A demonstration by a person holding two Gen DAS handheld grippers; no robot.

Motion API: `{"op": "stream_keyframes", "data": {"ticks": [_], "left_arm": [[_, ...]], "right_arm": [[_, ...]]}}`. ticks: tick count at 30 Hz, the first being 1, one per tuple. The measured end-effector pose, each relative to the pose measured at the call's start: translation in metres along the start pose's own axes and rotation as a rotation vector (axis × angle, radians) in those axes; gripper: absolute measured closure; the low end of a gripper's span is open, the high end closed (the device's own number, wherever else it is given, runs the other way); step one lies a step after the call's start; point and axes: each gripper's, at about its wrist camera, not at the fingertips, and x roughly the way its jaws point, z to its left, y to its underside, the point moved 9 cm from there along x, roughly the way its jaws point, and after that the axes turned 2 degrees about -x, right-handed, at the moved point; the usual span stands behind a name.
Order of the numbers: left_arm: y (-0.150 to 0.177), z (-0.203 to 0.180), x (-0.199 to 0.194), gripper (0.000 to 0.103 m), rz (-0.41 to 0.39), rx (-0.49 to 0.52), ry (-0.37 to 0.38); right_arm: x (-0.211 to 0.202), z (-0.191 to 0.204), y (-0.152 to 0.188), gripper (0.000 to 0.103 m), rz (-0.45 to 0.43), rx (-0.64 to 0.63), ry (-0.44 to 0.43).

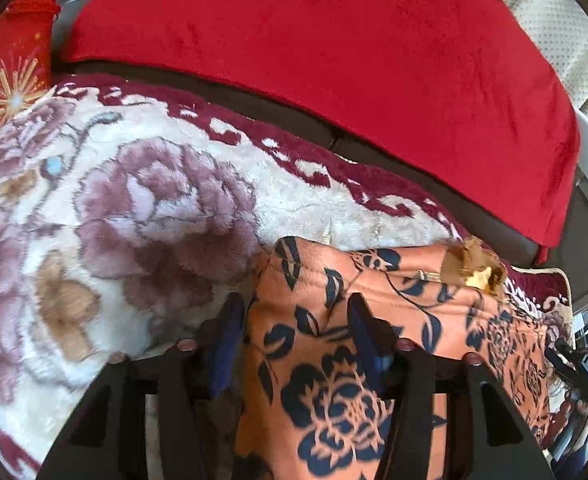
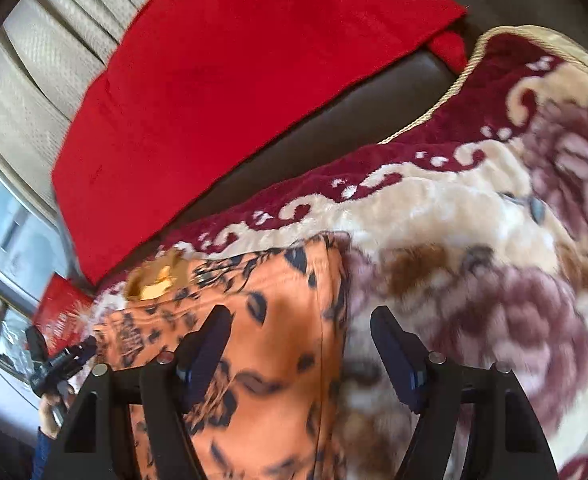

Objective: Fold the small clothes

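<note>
Orange floral garment [image 1: 358, 344] lies on plush blanket [image 1: 134, 216]; left gripper [image 1: 294, 320] and right gripper [image 2: 300, 332], jaws wide apart and holding nothing, each straddle a side edge, so pinch the hems evenly, then fold toward 12 o'clock, where bare blanket lies before the red cloth [image 1: 334, 40].

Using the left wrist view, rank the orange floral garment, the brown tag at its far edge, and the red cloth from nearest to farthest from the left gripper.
1. Orange floral garment, lying between and under the left gripper fingers.
2. Brown tag, at the garment's far right edge.
3. Red cloth, draped across the back, beyond the floral blanket.
</note>
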Motion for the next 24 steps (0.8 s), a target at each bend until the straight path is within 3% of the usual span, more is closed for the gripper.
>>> {"op": "stream_keyframes", "data": {"ticks": [1, 2, 3, 6, 9, 11, 14, 16, 17, 19, 21, 24], "left_arm": [[-0.001, 0.000, 0.005, 0.085, 0.012, 0.014, -0.009], [0.000, 0.000, 0.009, 0.095, 0.026, 0.023, -0.023], [-0.001, -0.001, 0.010, 0.095, 0.025, 0.026, -0.018], [-0.011, -0.006, -0.011, 0.097, -0.059, 0.054, -0.028], [-0.024, -0.006, -0.026, 0.097, -0.122, 0.047, -0.022], [-0.025, -0.003, -0.007, 0.097, -0.082, 0.060, -0.044], [-0.012, 0.014, 0.035, 0.094, 0.012, 0.046, -0.105], [-0.011, 0.015, 0.027, 0.091, -0.013, 0.027, -0.099], [-0.011, 0.013, 0.018, 0.084, -0.023, 0.017, -0.090], [-0.013, 0.008, -0.009, 0.065, -0.065, 0.013, -0.086], [-0.014, 0.001, -0.042, 0.055, -0.133, 0.023, -0.076], [-0.001, -0.017, -0.093, 0.043, -0.217, 0.049, -0.042]], "right_arm": [[0.011, 0.003, -0.003, 0.034, 0.016, -0.017, 0.006], [0.020, 0.002, -0.004, 0.049, 0.039, -0.042, 0.016], [0.031, 0.004, -0.004, 0.073, 0.070, -0.070, 0.041], [0.047, 0.015, -0.006, 0.095, 0.102, -0.157, 0.095], [0.028, 0.029, -0.022, 0.096, 0.010, -0.209, 0.145], [0.026, 0.030, -0.031, 0.096, -0.014, -0.224, 0.175], [0.059, 0.011, -0.031, 0.096, 0.040, -0.188, 0.216], [0.079, -0.004, -0.022, 0.093, 0.093, -0.090, 0.163], [0.075, -0.006, -0.022, 0.092, 0.067, -0.057, 0.144], [0.059, -0.006, -0.023, 0.079, 0.036, -0.032, 0.145], [0.038, -0.007, -0.024, 0.045, 0.020, -0.044, 0.208], [-0.006, 0.018, -0.026, 0.043, -0.068, -0.054, 0.157]]}}
